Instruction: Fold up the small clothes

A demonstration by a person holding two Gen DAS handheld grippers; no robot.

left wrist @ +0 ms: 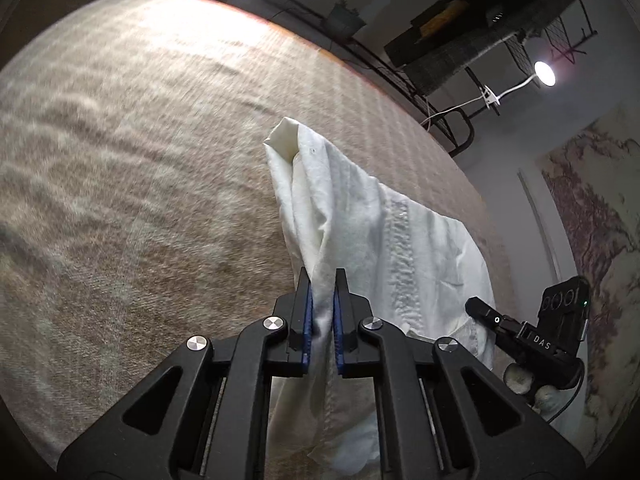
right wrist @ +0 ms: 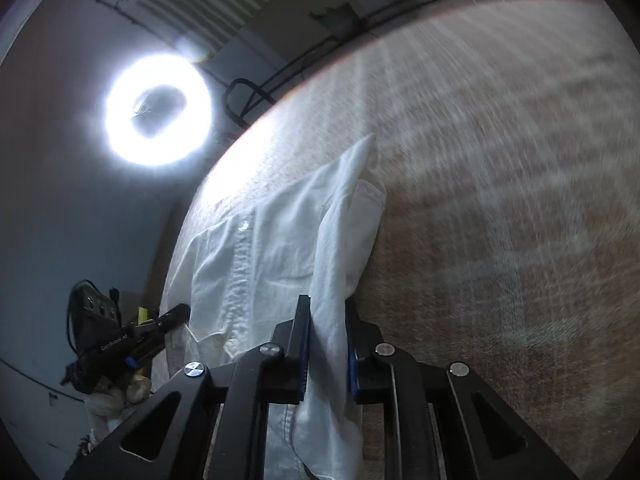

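A small white button-up shirt (left wrist: 360, 216) hangs between both grippers above a beige woven cloth surface (left wrist: 140, 140). My left gripper (left wrist: 323, 276) is shut on a bunched fold of the shirt, its blue pads pressing the fabric from both sides. In the right wrist view the same white shirt (right wrist: 280, 248) shows its button placket and a collar corner, and my right gripper (right wrist: 326, 304) is shut on another gathered edge of it. Each gripper appears in the other's view: the right gripper (left wrist: 480, 308) at the shirt's right edge, the left gripper (right wrist: 176, 314) at its left edge.
The cloth surface (right wrist: 500, 200) spreads wide beyond the shirt. A clip-on lamp (left wrist: 544, 73) and a ring light (right wrist: 158, 110) shine from past the surface's far edge. A dark wire rack (left wrist: 460, 52) with bins stands behind, and a patterned wall hanging (left wrist: 592, 216) is at the right.
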